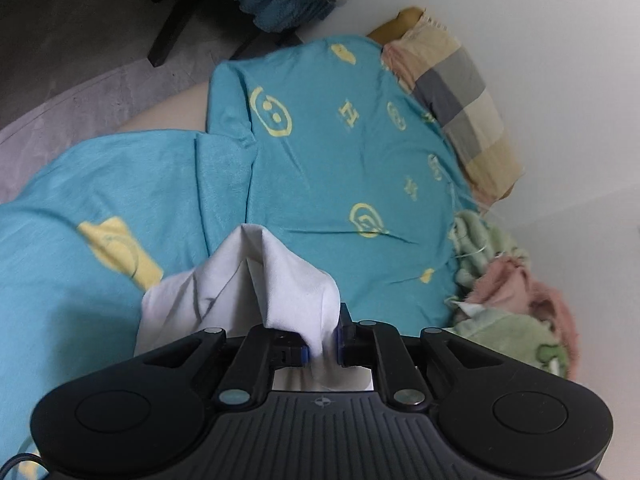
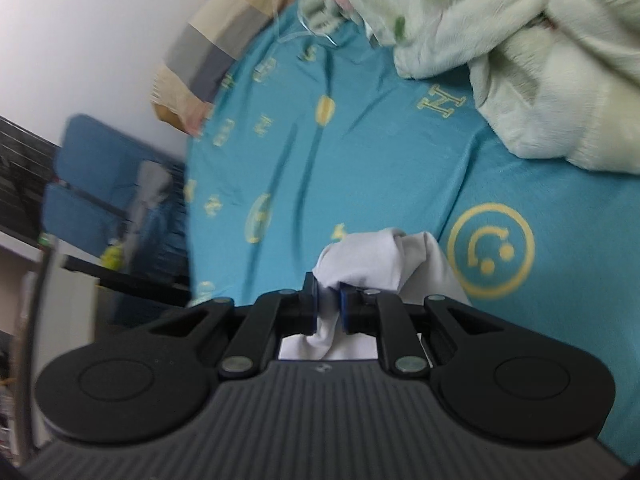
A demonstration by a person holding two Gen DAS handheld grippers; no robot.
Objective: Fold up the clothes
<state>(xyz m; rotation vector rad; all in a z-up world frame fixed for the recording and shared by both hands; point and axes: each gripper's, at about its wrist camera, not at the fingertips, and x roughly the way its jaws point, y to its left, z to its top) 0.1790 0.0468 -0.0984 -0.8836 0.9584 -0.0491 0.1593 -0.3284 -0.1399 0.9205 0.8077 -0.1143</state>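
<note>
With each tool clenched on the white garment, left tool (image 1: 322, 346) and right tool (image 2: 329, 308), keep your pull even and lay the white garment (image 1: 256, 280) flat on the teal bedsheet (image 1: 328, 168) ahead.

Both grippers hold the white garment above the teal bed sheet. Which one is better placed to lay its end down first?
Probably the left gripper: its white garment end hangs over bare teal bed sheet. The right gripper has the fluffy blanket close ahead.
</note>
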